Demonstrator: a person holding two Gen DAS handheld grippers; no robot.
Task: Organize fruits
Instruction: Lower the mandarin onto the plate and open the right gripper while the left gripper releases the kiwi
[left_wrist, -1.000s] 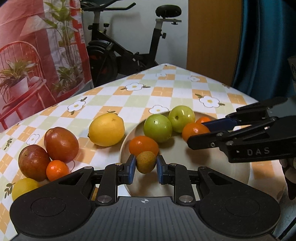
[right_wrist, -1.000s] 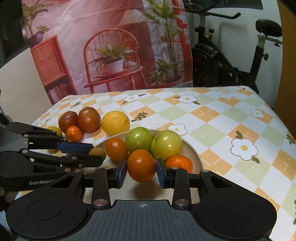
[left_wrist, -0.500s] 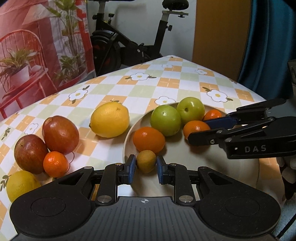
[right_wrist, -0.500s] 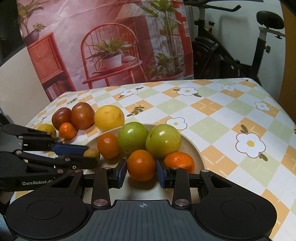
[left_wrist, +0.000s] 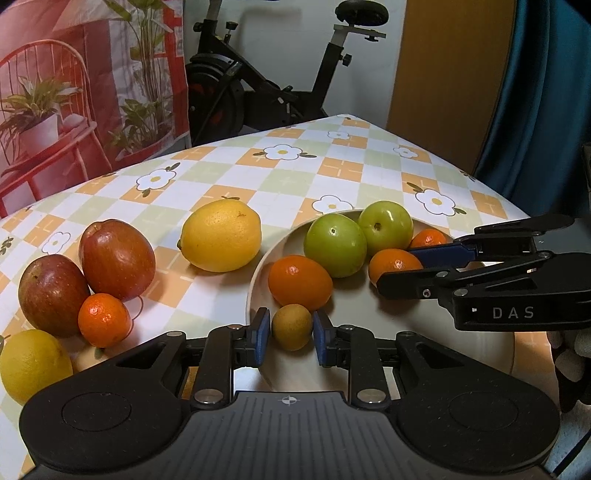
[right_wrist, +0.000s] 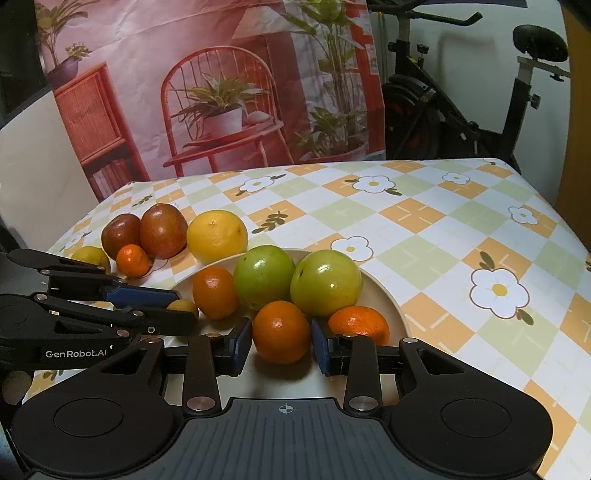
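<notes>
Two grippers work over the plate (left_wrist: 258, 266): my left gripper (left_wrist: 290, 334) clamps a small brownish fruit (left_wrist: 291, 326), my right gripper (right_wrist: 282, 341) an orange (right_wrist: 281, 330), both low for setting down.

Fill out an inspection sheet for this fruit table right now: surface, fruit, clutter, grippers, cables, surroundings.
Surface: table under a checked, flowered cloth.
Job's things: plate holds two green fruits, three oranges and a small brownish fruit. Off the plate: large lemon, two red apples, small orange, small lemon.
Clutter: nothing seen.
Grippers: left gripper shut on the small brownish fruit; right gripper shut on an orange, both low over the plate.
Cables: nothing seen.
Surroundings: exercise bike, printed backdrop, blue curtain.
</notes>
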